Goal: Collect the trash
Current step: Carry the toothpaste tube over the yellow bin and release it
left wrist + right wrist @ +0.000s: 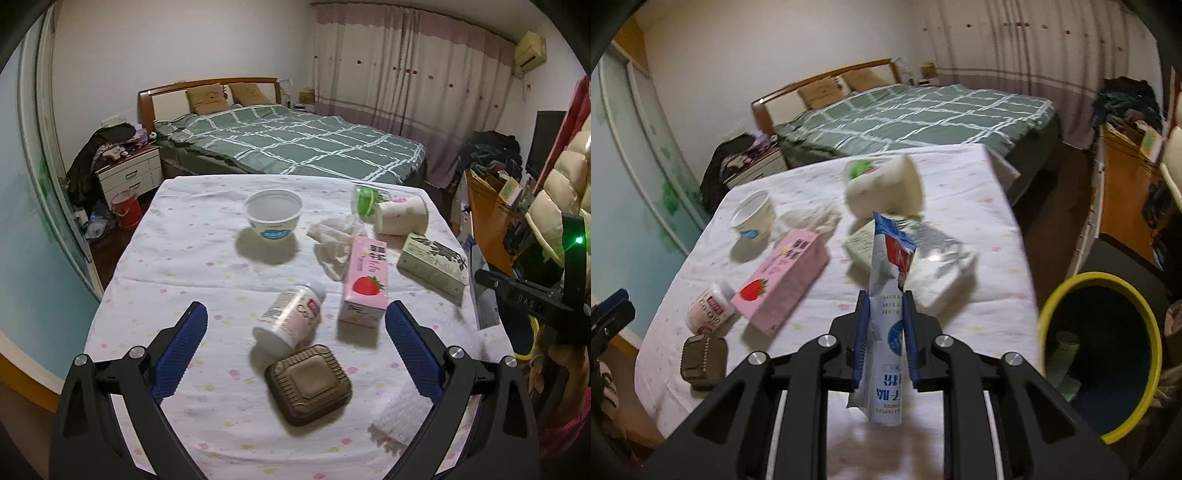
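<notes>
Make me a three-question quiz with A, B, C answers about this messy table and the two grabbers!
1. Where is the yellow-rimmed bin?
A. On the bed
B. Beside the table, past its right edge in the right wrist view
C. Under the brown box

2. What colour is the strawberry carton?
A. Pink
B. Green
C. Black

3. What is the right tool doing?
A. Standing open over the bowl
B. Pinching a blue and white packet
C. Holding the little bottle

Answers:
1 B, the bin's open mouth shows off the table edge.
2 A, its sides are pink with a red strawberry.
3 B, the packet stands squeezed between both pads; the left tool is the open one.
</notes>
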`<state>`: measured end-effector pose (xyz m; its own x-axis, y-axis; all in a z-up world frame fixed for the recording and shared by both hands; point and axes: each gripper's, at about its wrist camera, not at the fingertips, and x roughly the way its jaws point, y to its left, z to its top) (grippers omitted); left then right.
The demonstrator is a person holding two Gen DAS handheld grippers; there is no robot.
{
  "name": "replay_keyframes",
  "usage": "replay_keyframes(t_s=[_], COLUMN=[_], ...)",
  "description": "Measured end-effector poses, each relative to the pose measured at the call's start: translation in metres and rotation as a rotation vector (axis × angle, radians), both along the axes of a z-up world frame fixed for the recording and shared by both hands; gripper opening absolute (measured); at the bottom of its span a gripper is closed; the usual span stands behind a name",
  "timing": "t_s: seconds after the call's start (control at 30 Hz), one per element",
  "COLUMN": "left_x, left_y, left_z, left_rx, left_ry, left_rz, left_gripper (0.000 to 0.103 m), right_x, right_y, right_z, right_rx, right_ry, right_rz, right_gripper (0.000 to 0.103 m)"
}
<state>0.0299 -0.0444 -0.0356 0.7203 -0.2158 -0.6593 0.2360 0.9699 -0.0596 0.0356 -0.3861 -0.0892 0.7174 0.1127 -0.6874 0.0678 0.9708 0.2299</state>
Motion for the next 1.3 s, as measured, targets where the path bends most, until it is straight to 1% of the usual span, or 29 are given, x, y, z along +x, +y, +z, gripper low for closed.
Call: replay_keyframes(t_s=[0.2,0.33,0.43,0.53,0.67,0.8,0.83,0.87,0.93,1.03,1.17,1.3], left_x=[-0.005,-0.008,-0.008,-0.009,-0.009,-0.010,-0.009,-0.009,-0.010,-0.010,-0.012,-0.016], left_y=[-0.023,-0.035,-0.045,-0.055,-0.068,-0.079,-0.081,-0.083,-0.087,-0.093,-0.104,-0.120], left_z=[0.002,0.001,-0.003,-0.007,-0.011,-0.015,-0.016,-0.017,-0.018,-0.021,-0.028,-0.040], left_rx=[0.015,0.023,0.028,0.028,0.032,0.043,0.046,0.048,0.052,0.058,0.069,0.094], left_ry=[-0.008,-0.005,0.003,0.010,0.024,0.037,0.039,0.041,0.043,0.050,0.069,0.094], left_rz=[-0.063,-0.103,-0.136,-0.164,-0.196,-0.223,-0.229,-0.232,-0.241,-0.258,-0.307,-0.396], left_gripper=[0.095,0.095,0.095,0.095,0.095,0.095,0.095,0.095,0.095,0.095,0.095,0.095], right_x=[-0.018,-0.037,-0.052,-0.062,-0.068,-0.069,-0.068,-0.067,-0.069,-0.073,-0.078,-0.079], right_y=[-0.029,-0.063,-0.099,-0.135,-0.164,-0.179,-0.180,-0.182,-0.186,-0.189,-0.189,-0.187], right_z=[0.009,0.009,-0.002,-0.019,-0.044,-0.061,-0.064,-0.066,-0.069,-0.069,-0.066,-0.063], right_rx=[-0.017,-0.028,-0.018,-0.010,-0.001,0.009,0.009,0.011,0.017,0.020,0.020,0.022], right_ry=[-0.032,-0.039,-0.015,0.027,0.085,0.119,0.125,0.128,0.124,0.117,0.107,0.097], right_rz=[-0.058,-0.147,-0.243,-0.330,-0.389,-0.418,-0.423,-0.431,-0.445,-0.455,-0.456,-0.454], right_gripper=[0.018,0.018,0.018,0.019,0.020,0.021,0.026,0.035,0.046,0.047,0.047,0.047])
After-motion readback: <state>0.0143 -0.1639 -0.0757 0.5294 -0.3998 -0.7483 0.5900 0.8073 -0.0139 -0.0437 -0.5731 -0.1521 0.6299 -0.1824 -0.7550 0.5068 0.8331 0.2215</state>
